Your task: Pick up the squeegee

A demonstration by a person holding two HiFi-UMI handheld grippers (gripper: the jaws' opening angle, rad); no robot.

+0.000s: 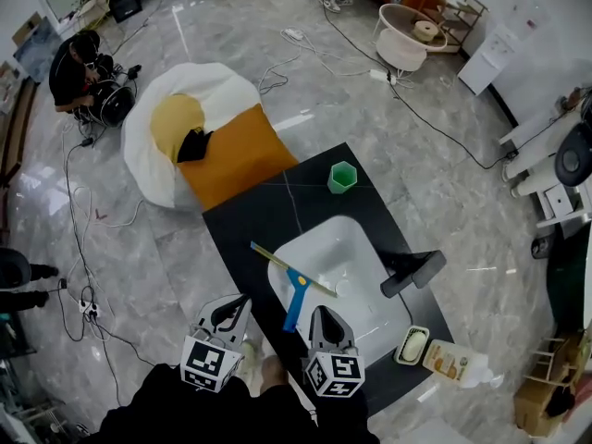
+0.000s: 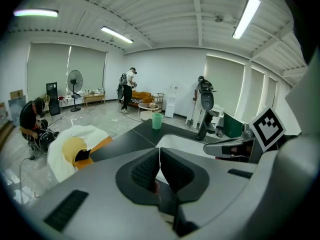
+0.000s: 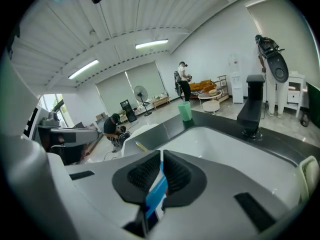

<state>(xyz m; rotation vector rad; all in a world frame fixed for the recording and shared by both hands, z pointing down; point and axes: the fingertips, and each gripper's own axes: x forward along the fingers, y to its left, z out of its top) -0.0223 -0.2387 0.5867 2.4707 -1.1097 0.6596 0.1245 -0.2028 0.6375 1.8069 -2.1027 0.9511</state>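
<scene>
The squeegee (image 1: 296,296) lies across the left rim of the white sink (image 1: 347,248), blue handle toward me, pale yellow blade (image 1: 289,266) across the corner. My right gripper (image 1: 321,311) hovers just right of the handle's near end, jaws shut tip to tip. In the right gripper view the blue handle (image 3: 156,191) shows through the gap behind the shut right gripper (image 3: 161,156), and the blade (image 3: 141,146) lies beyond. My left gripper (image 1: 242,301) hangs off the counter's left edge, also shut and empty; in its own view the left gripper (image 2: 159,154) has its pads together.
The sink sits in a black counter (image 1: 250,220) with a green cup (image 1: 342,177) at its far end, a black faucet (image 1: 413,271) on the right, and a soap dish (image 1: 413,345) and bottle (image 1: 458,362) near right. A white-and-orange beanbag (image 1: 199,132) and cables lie on the floor.
</scene>
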